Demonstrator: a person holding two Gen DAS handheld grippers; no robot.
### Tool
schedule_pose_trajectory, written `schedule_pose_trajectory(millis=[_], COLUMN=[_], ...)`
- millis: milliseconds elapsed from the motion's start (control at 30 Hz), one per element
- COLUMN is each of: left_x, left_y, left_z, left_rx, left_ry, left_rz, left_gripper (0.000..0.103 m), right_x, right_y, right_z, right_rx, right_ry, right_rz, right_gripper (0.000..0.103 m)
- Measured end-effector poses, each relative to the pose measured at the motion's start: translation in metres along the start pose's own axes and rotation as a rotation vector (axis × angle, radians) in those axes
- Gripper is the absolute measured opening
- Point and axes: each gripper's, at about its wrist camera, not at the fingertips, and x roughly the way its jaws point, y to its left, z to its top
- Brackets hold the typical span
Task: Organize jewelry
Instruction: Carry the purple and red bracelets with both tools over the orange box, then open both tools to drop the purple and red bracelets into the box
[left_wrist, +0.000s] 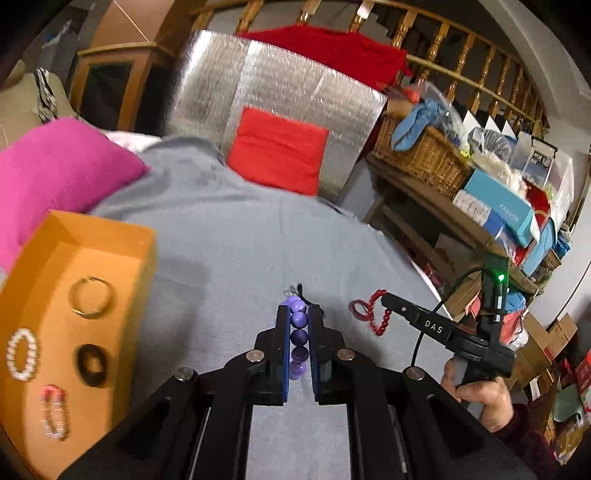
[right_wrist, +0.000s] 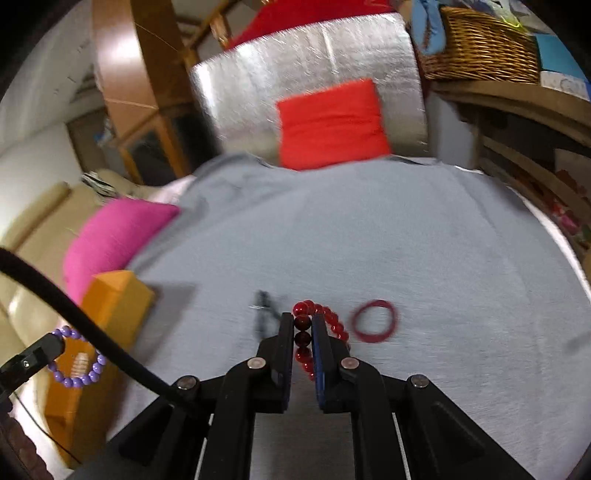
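Left gripper (left_wrist: 298, 317) pinches the purple bracelet (left_wrist: 297, 334); right gripper (right_wrist: 303, 325) pinches the red bracelet (right_wrist: 314, 332).
Both bracelets hang above the grey cloth (right_wrist: 369, 240), right of the orange box (left_wrist: 110, 243).

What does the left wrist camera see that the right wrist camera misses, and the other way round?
Only the left view looks down into the orange box, showing a gold ring, a pearl bracelet, a dark ring and a pink bracelet.

Only the right view shows the whole purple bracelet as a loop hanging from the left gripper.

Both show the right gripper shut on the red bracelet, the thin red ring, the grey cloth and the pink cushion.
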Motion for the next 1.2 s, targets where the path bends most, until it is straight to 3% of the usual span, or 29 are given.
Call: schedule_pose_trajectory(millis=[233, 467, 667, 800, 1067, 1200], left_x=[-0.086, -0.136, -0.120, -0.098, -0.068, -0.062], left_y=[0.040, 0.097, 0.122, 0.137, 0.162, 0.175], left_z=[0.003, -0.025, -0.055, -0.073, -0.096, -0.102], left_rx=[-0.006, -0.064, -0.127, -0.189, -0.272, -0.295], left_ry=[-0.069, -0.047, 0.044, 0.096, 0.171, 0.186], left_rz=[0.119, 0.208, 0.182, 0.138, 0.117, 0.138], left_gripper=[0.009, 0.009, 0.009, 0.009, 0.009, 0.009], right_x=[-0.022, -0.032, -0.012, 0.029, 0.122, 0.137], right_y=[0.062, 0.154, 0.241, 0.288, 0.349, 0.366], right_z=[-0.009, -0.009, -0.005, -0.007, -0.033, -0.051], right_rx=[-0.004, -0.100, -0.206, -0.250, -0.282, -0.293], right_ry=[0.003, 0.065, 0.147, 0.253, 0.483, 0.513], right_rz=[0.201, 0.360, 0.450, 0.447, 0.392, 0.394], right_gripper=[0.010, 0.010, 0.010, 0.010, 0.010, 0.010])
